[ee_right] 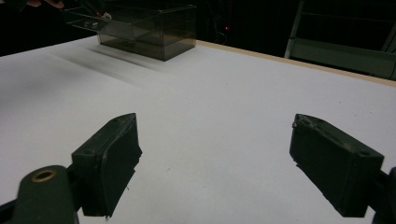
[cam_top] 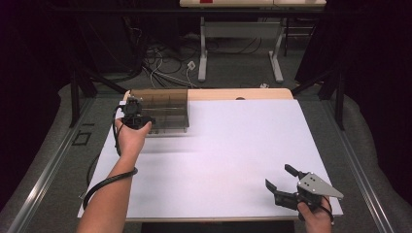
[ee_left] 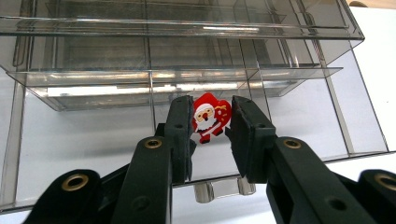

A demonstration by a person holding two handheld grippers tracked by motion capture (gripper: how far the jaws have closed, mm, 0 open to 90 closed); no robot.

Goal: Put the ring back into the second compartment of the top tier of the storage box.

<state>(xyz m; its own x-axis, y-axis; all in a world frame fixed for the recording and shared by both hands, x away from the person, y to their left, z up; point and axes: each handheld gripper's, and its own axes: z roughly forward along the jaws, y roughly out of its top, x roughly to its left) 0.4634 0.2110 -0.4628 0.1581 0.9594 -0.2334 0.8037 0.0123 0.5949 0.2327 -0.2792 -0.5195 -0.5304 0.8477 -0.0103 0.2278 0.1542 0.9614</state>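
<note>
Table [cam_top: 233, 160]: we see a white top, bare over most of its width, with a person's forearms coming in from the near edge.

Drawer box [cam_top: 163, 109]: a smoky clear plastic organiser stands at the far left of the table; in the left gripper view its drawers and dividers [ee_left: 149, 79] stack up just beyond the jaws, with one drawer pulled out toward us.

Right gripper [cam_top: 283, 187]: it hangs low over the near right corner, well apart from the box; we see its jaws spread wide with nothing between them [ee_right: 215, 163].

Left gripper [cam_top: 138, 116]: held at the front of the box, clearly the nearer hand. Its jaws stand a little apart [ee_left: 212, 135].

Santa figure [ee_left: 211, 116]: a small red and white flat charm sits between the left jaws, upright, its long axis running up along the pads. It touches the left-hand pad or lies very close to it; a gap shows at the other pad. We cannot tell whether it is pinched or merely lying behind the jaws on the drawer floor.

Deciding relation: we judge the figure lies straight ahead between the pads, over the open drawer's middle compartment, so the coming move turns on that small gap, closing or widening.
</note>
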